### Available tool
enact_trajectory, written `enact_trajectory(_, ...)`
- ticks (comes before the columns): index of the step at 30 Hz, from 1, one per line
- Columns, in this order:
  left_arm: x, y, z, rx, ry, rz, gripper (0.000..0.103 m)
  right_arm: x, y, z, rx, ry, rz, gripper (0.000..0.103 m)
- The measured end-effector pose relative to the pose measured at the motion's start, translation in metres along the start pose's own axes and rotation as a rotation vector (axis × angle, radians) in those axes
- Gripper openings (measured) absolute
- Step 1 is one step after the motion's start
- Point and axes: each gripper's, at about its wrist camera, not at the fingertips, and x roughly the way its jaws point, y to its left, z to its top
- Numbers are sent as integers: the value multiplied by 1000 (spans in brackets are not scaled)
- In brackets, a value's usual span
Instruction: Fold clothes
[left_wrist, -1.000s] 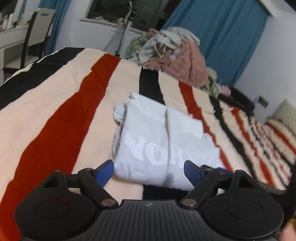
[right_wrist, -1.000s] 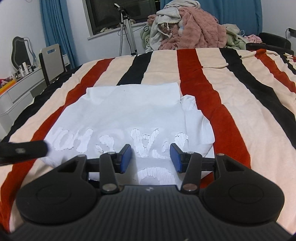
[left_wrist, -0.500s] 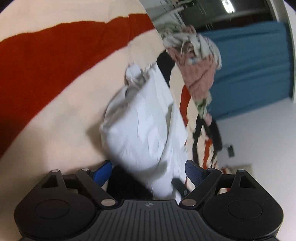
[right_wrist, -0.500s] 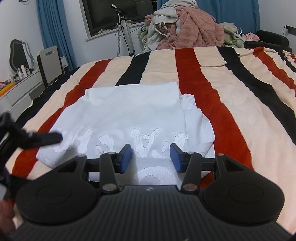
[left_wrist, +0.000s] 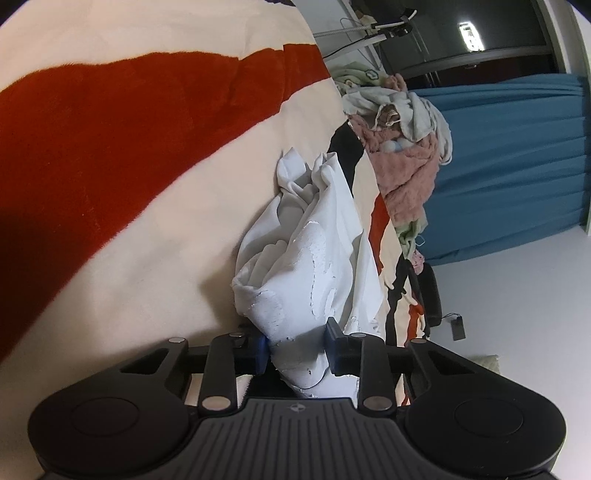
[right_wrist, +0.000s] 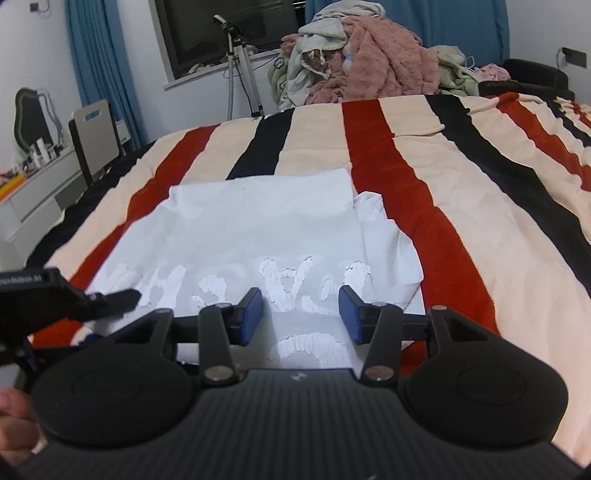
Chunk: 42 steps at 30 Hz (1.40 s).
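White T-shirt (right_wrist: 258, 236) lies half-folded on striped blanket (right_wrist: 461, 229), print up. Left gripper (left_wrist: 297, 349) jaws just been closing, now pinch bunched shirt corner between blue pads (left_wrist: 261, 350). Right gripper (right_wrist: 301, 314) half open over near hem, pads apart, holds nothing. Judgement: grip near edge first, catch all layers, lift both sides level, carry fold over evenly, avoid dragging sleeve (right_wrist: 388, 243).
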Motion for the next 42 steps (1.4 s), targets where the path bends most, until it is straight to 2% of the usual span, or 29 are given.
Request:
enact_trajectory(3, 1, 0, 0, -1, -1, -1, 31, -8, -3, 2, 48, -9, 10, 52)
enact_trajectory(5, 1, 0, 0, 0, -1, -2, 32, -17, -12, 3, 162, -5, 82, 53)
enact_trajectory(7, 2, 1, 0, -6, 0, -5, 33, -26, -23, 3, 307, 7, 182, 70)
enact_trajectory(8, 2, 1, 0, -11, 1, -8, 33, -30, -28, 3, 379, 13, 232, 86)
enact_trajectory(9, 2, 2, 0, -16, 2, -11, 33, -34, -33, 3, 452, 20, 282, 90)
enact_trajectory(12, 3, 2, 0, -30, 0, -16, 33, -31, -44, -12, 666, 108, 444, 90)
enact_trajectory(14, 3, 2, -1, -29, -3, -14, 33, -19, -45, -23, 763, 179, 513, 90)
enact_trajectory(17, 3, 2, -1, -29, -8, -12, 33, 2, -44, -36, 856, 255, 541, 91)
enact_trajectory(20, 2, 3, -1, -36, -14, -13, 29, 16, -51, -49, 963, 248, 503, 88)
enact_trajectory(23, -1, 0, -2, -16, -37, 0, 23, 19, -66, -55, 1068, 186, 442, 68)
enact_trajectory(25, -3, -1, -2, -10, -48, -7, 21, 21, -70, -55, 1057, 162, 412, 62)
enact_trajectory(27, -4, -1, -3, -9, -49, -15, 21, 24, -70, -54, 1030, 152, 381, 43)
enact_trajectory(31, -6, 1, -4, -11, -45, -24, 20, 23, -63, -52, 961, 136, 358, 34)
enact_trajectory(33, -9, -1, -5, 1, -46, -33, 20, 17, -60, -50, 931, 117, 355, 26)
enact_trajectory(39, -36, -22, -12, 17, -56, -98, 20, -28, -60, -37, 879, 39, 340, 22)
enact_trajectory(42, -48, -55, -13, 40, -25, -144, 20, -65, -59, -16, 838, -31, 333, 21)
